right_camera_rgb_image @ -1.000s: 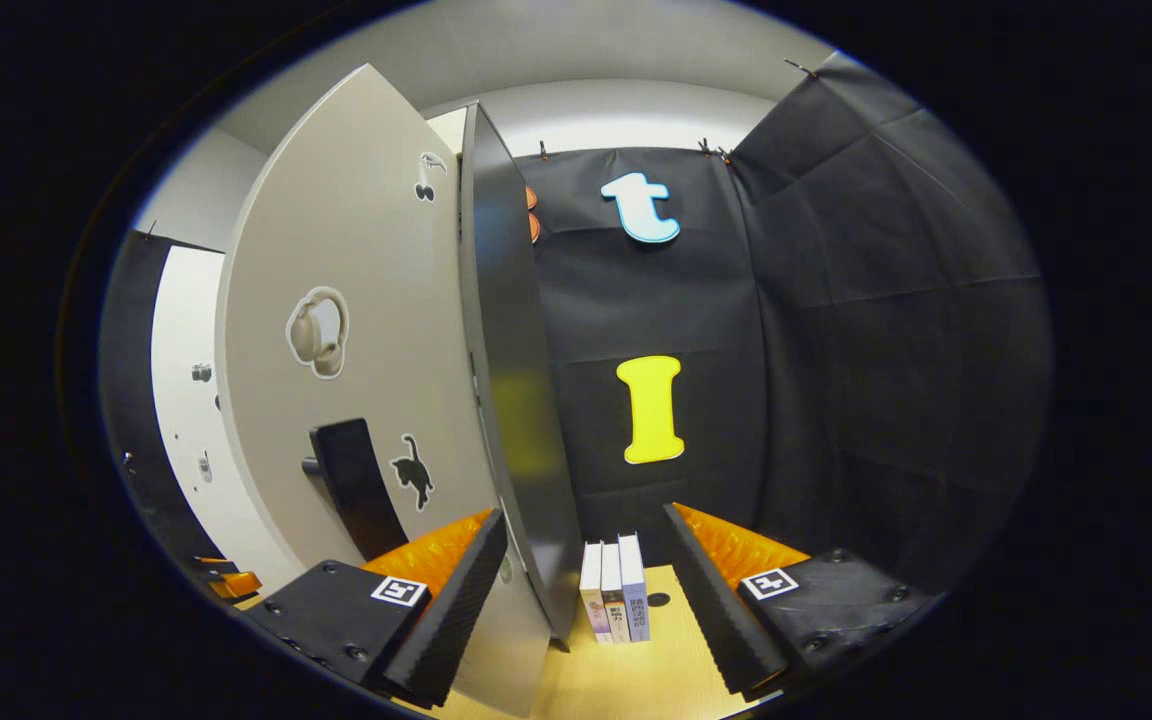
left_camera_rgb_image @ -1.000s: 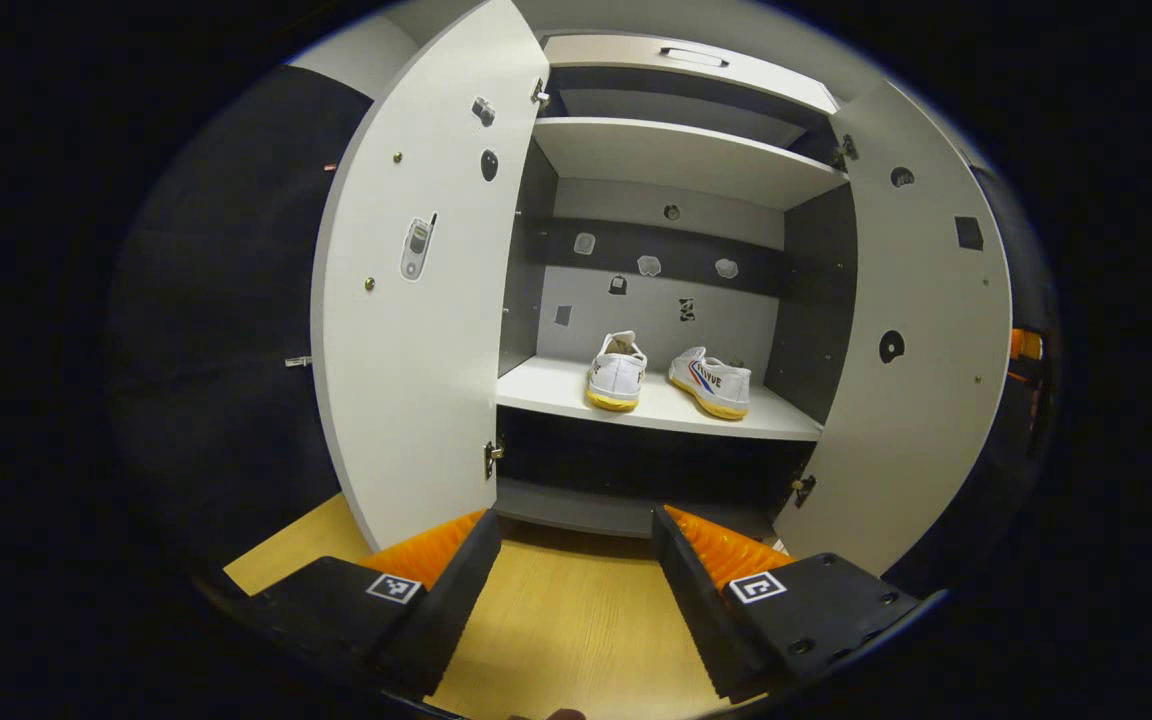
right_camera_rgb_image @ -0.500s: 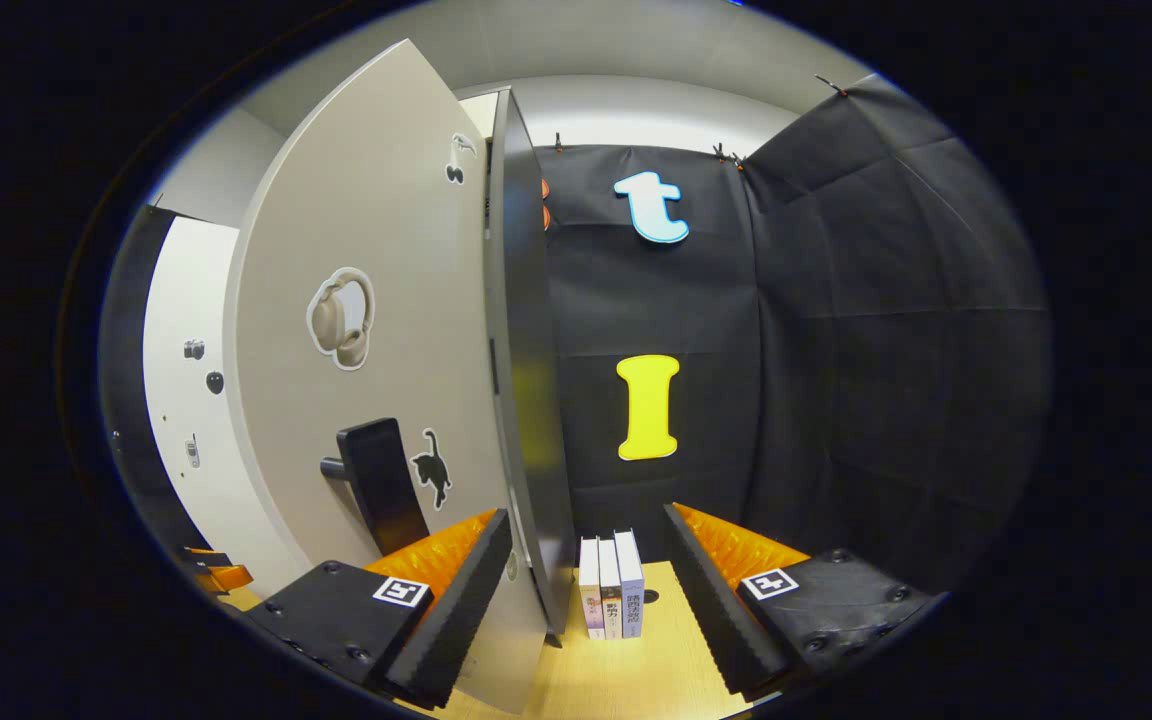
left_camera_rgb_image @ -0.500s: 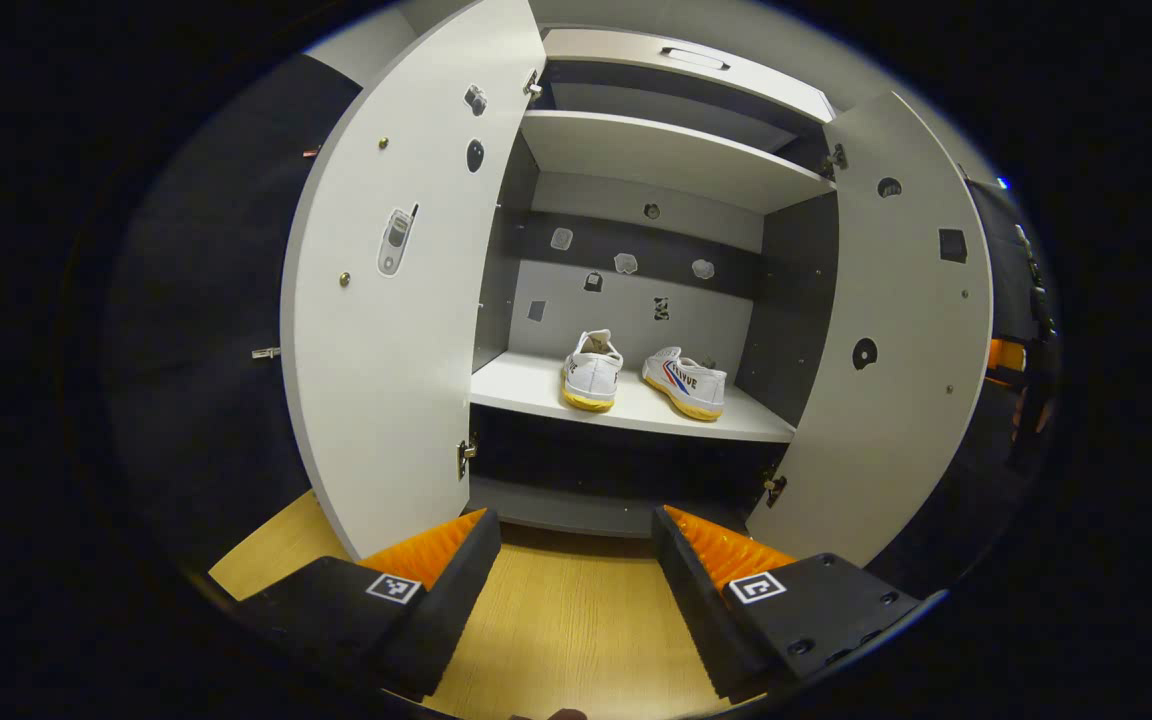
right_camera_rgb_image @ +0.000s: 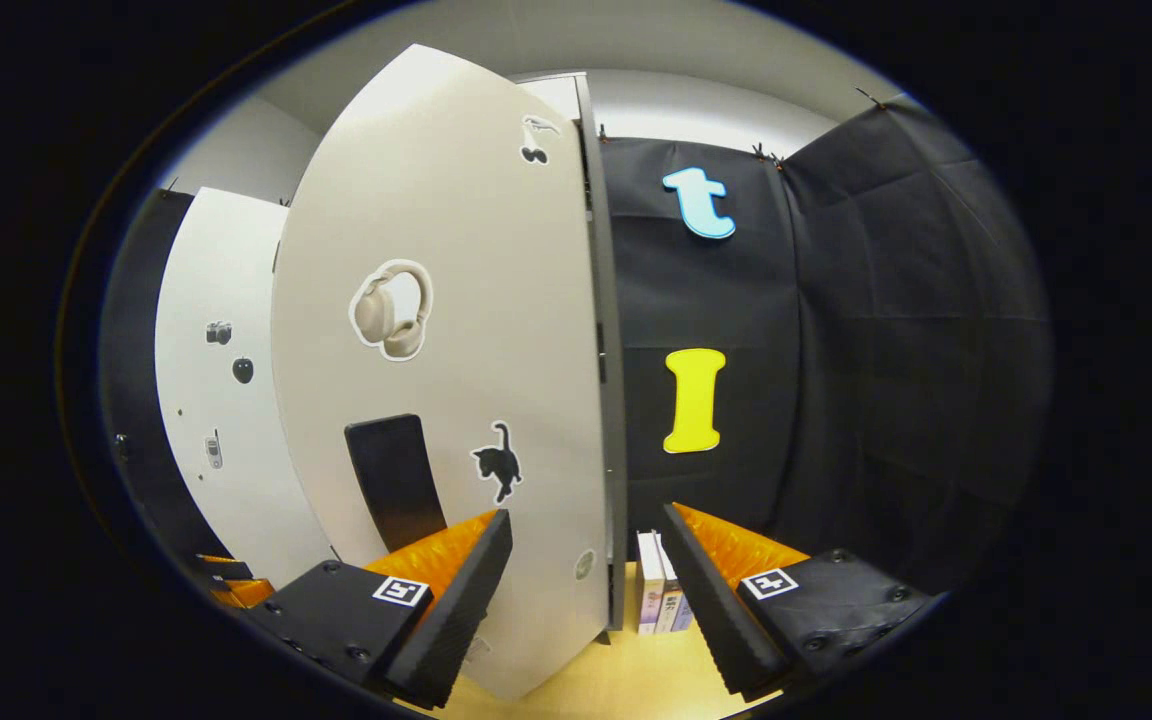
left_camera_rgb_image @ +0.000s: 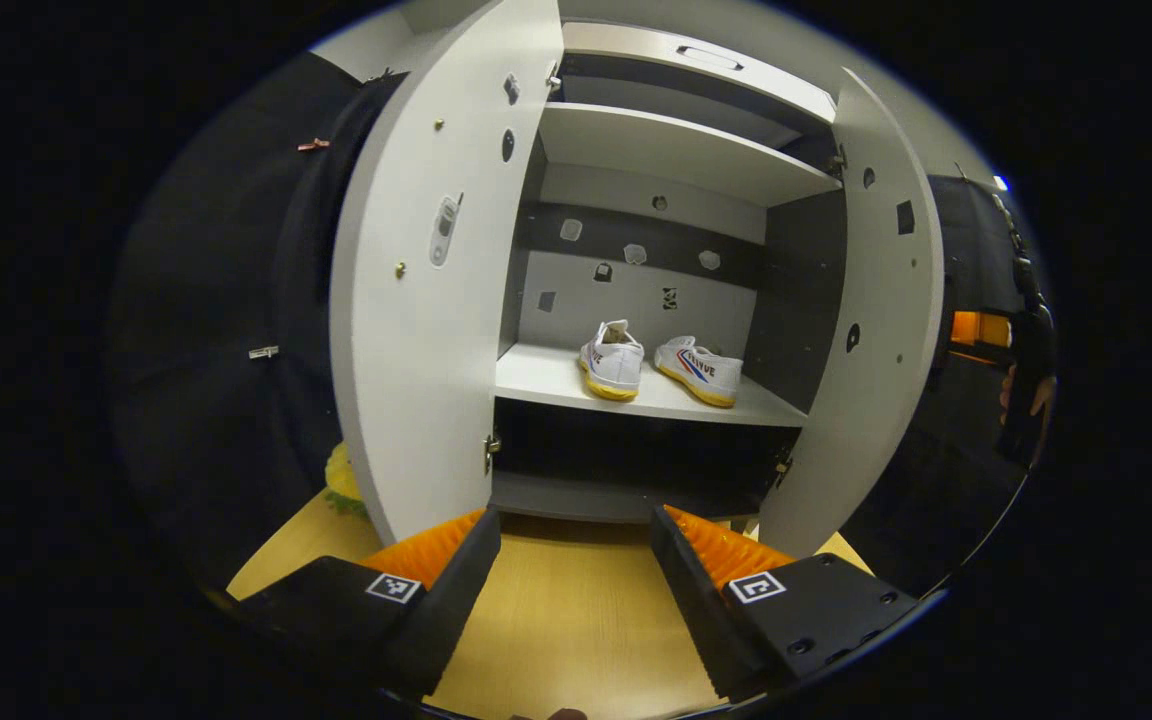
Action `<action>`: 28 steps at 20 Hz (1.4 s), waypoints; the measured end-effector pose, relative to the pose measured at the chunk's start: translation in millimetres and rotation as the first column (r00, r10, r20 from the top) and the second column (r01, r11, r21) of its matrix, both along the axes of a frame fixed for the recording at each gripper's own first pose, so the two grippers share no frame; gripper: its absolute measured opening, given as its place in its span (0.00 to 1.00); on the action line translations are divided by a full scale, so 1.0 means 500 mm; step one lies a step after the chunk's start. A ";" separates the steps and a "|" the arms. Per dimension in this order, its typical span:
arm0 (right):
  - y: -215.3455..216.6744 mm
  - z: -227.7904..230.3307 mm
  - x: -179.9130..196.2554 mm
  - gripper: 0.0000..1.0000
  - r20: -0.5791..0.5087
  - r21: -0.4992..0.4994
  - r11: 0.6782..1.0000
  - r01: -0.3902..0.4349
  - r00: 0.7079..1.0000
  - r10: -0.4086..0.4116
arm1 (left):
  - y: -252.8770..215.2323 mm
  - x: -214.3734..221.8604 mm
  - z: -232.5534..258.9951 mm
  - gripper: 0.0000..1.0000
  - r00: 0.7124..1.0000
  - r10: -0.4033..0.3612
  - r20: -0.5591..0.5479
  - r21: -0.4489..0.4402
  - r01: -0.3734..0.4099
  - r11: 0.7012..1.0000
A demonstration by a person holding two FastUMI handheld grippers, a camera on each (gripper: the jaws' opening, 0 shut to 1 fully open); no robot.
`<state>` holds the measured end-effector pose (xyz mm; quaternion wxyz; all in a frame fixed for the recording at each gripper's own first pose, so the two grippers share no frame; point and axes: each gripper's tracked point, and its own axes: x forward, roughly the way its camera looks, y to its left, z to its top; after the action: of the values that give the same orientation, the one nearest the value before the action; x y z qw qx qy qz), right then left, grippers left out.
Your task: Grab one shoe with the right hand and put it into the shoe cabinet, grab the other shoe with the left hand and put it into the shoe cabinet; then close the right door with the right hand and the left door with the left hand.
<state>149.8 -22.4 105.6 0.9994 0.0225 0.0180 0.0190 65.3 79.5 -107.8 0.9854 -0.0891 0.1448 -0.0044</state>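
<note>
Shoes, the white canvas pair (left_camera_rgb_image: 658, 365), sit on the grey cabinet's middle shelf (left_camera_rgb_image: 546, 375), and the tall pale right door (right_camera_rgb_image: 456, 400) stands just left of the spread, empty right gripper (right_camera_rgb_image: 576, 600), while the left gripper (left_camera_rgb_image: 576, 600), also spread, hangs farther back.

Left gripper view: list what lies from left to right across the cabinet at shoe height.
Left door → heel-on shoe → side-on shoe → right door → right gripper, far off.

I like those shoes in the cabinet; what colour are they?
The shoes are white with yellowish soles, one with red and blue stripes; best in the left gripper view.
</note>
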 end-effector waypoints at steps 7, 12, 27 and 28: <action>0.190 0.003 0.035 0.98 0.031 -0.022 0.992 -0.127 0.991 0.128 | 0.127 -0.051 -0.002 0.95 0.997 0.072 0.002 -0.020 -0.072 0.997; 0.235 -0.029 -0.020 0.99 0.022 -0.044 0.990 -0.130 0.991 0.132 | 0.262 -0.078 0.000 0.95 0.987 0.160 0.010 -0.038 -0.160 0.986; 0.234 -0.180 -0.118 0.98 -0.138 0.043 0.998 0.054 0.989 -0.048 | 0.535 0.049 0.205 0.95 0.978 0.113 0.177 -0.041 -0.107 0.993; 0.236 -0.189 -0.125 0.98 -0.145 0.050 0.997 0.059 0.988 -0.051 | 0.533 0.069 0.225 0.95 0.978 0.088 0.190 -0.036 -0.083 0.996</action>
<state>87.1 95.8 11.2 0.9947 0.0514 0.0889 -0.0097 99.6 345.9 4.5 0.9928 -0.1080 0.0452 0.0273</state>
